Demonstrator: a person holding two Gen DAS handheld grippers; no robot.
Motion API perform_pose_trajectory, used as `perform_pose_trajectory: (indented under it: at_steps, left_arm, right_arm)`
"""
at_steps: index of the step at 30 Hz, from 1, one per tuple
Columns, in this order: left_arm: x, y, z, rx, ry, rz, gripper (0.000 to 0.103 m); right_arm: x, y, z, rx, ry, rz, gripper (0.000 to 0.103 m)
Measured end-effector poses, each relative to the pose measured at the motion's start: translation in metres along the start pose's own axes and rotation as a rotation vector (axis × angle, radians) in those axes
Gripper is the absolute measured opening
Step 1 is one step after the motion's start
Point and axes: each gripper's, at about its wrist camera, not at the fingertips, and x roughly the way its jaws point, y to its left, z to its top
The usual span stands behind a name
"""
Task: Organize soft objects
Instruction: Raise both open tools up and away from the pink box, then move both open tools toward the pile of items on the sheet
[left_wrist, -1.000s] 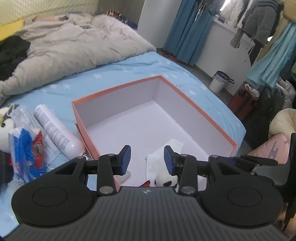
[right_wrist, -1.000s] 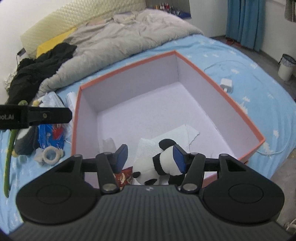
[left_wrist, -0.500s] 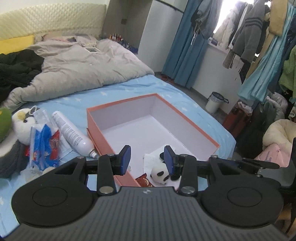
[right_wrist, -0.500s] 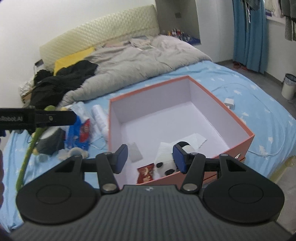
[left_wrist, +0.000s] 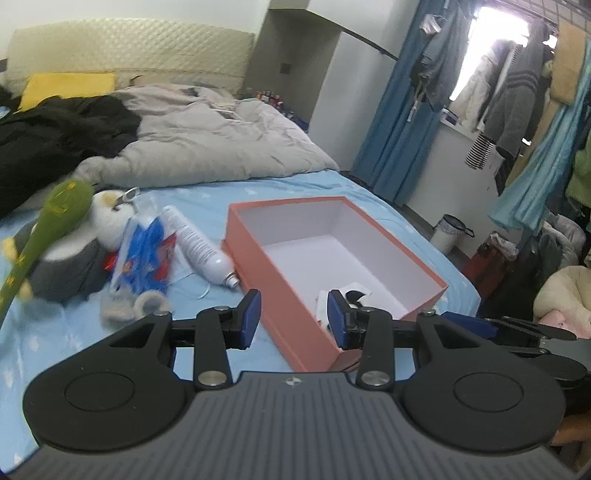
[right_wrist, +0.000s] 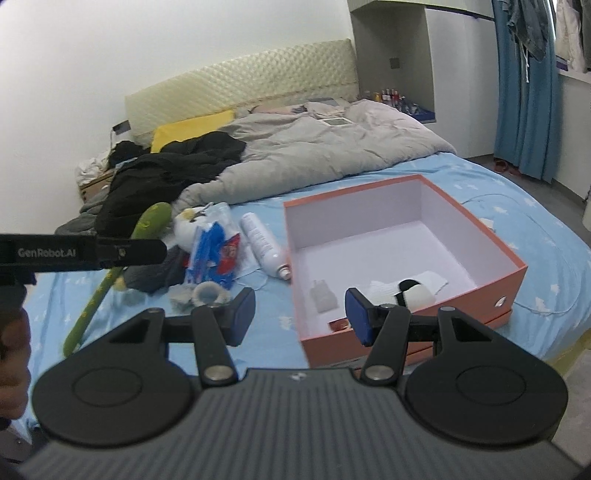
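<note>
Bed (right_wrist: 535, 236) — box (right_wrist: 369, 240) lengthwise toward headboard (right_wrist: 240, 88)

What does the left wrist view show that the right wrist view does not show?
Only the left wrist view shows the white bin on the floor and the clothes hanging by the window. Only the right wrist view shows the red packet and the clear packet inside the box, and the white charger cable on the sheet. Both show the orange box, the panda toy, the white spray can and the green plush.

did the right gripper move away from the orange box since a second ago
Yes. The right gripper has pulled back and up: the orange box now looks smaller and farther.
</note>
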Motion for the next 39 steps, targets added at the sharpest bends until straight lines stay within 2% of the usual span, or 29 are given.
perform_pose_trajectory:
  at_steps: [7, 14, 17, 26, 32, 35, 39]
  left_arm:
    - [-0.026, 0.015, -0.029, -0.015, -0.009, 0.054, 0.045]
    - [-0.032, 0.037, -0.055, -0.062, 0.008, 0.104, 0.045]
    - [-0.033, 0.042, -0.064, -0.096, 0.026, 0.099, 0.045]
    - [-0.036, 0.047, -0.083, -0.076, 0.042, 0.137, 0.045]
    - [-0.028, 0.065, -0.096, -0.098, 0.075, 0.163, 0.045]
    - [-0.017, 0.078, -0.099, -0.106, 0.090, 0.180, 0.052]
    - [-0.002, 0.094, -0.101, -0.120, 0.116, 0.202, 0.052]
  right_arm:
    - [-0.003, 0.026, -0.022, -0.021, 0.014, 0.043, 0.057]
    - [0.000, 0.046, -0.045, -0.041, 0.038, 0.087, 0.057]
    - [0.003, 0.054, -0.052, -0.059, 0.050, 0.095, 0.057]
    - [0.003, 0.068, -0.070, -0.072, 0.064, 0.130, 0.057]
    - [0.012, 0.071, -0.084, -0.084, 0.094, 0.133, 0.057]
    - [0.021, 0.072, -0.089, -0.086, 0.106, 0.131, 0.057]
    - [0.038, 0.074, -0.091, -0.084, 0.124, 0.136, 0.057]
